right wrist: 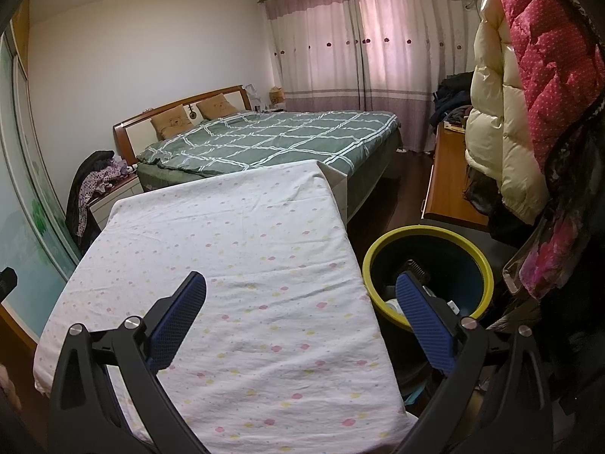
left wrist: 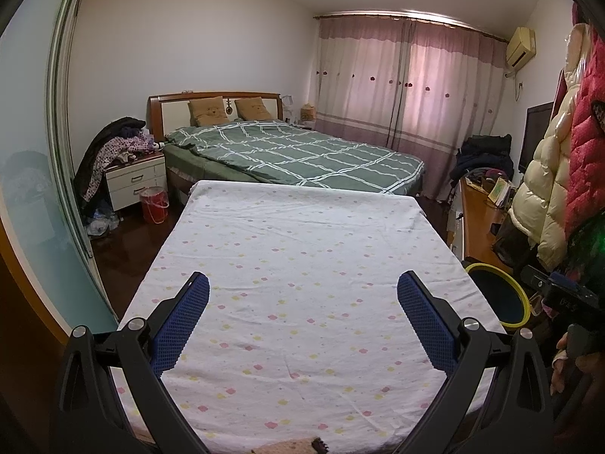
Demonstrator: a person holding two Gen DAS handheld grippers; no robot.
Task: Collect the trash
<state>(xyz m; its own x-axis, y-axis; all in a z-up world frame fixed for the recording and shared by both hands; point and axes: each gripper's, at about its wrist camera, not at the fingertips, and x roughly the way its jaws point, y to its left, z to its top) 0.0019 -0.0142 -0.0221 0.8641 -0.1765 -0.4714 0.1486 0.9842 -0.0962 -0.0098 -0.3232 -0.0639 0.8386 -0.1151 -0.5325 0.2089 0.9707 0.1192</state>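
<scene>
Both grippers hovered over the near end of the table, which was covered with a white cloth dotted with small pink and yellow flowers. The left gripper had its blue-padded fingers spread wide and held nothing; the right gripper was likewise released and empty.

No loose trash could be seen on the cloth in either view. The only thing on the table was a brownish, fuzzy-looking item at its near edge, cut off by the bottom of the left wrist view and too little shown to name.

The trash bin, dark inside with a yellow rim, stood on the floor just beside the table's right edge. In the right wrist view it lay directly ahead of the right finger, and some objects, a pale one and a dark one, lay in its bottom, though they were too small to identify. The right gripper was clearly the nearer one to the bin; the left saw only part of its rim off to the right.

By this look the collecting seemed largely done, or the next item lay out of view.

No brand, label or writing could be read anywhere.
</scene>
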